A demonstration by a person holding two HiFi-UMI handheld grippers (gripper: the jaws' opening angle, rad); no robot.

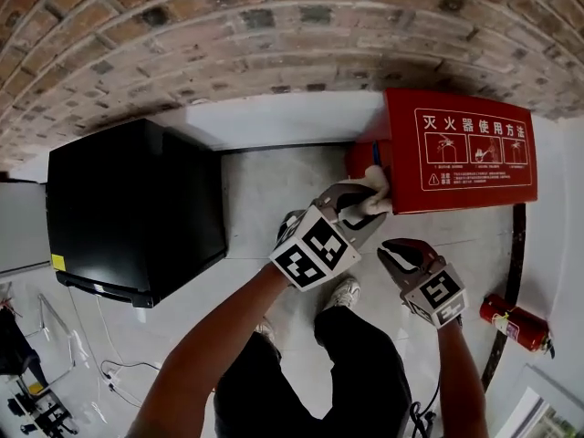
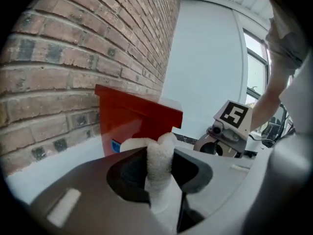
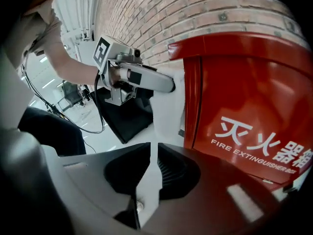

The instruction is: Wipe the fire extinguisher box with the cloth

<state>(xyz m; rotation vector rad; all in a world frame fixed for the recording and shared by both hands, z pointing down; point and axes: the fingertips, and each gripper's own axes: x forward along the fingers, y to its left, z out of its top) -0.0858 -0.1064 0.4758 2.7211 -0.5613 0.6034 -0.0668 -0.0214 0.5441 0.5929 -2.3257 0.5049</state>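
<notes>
Red fire extinguisher box (image 1: 465, 149) standing on the pale floor (image 1: 265, 199), right up against the brick wall (image 1: 274, 35), white writing and little pictures on its front. Left gripper (image 1: 360, 210) squeezed tight on the white cloth (image 2: 159, 165) — fluffy end poking out past the jaws and pressed on the left edge of the box. Right gripper (image 1: 397, 255) just beside the left one and lower in the head view, jaws only a tiny bit apart, nothing between them — close to the box but not touching it. Big black cabinet (image 1: 137, 208) off to the left, also by the wall. Small red fire extinguisher (image 1: 516, 322) lying on the floor at the far right. White shoe (image 1: 345, 292) down below the two grippers.
</notes>
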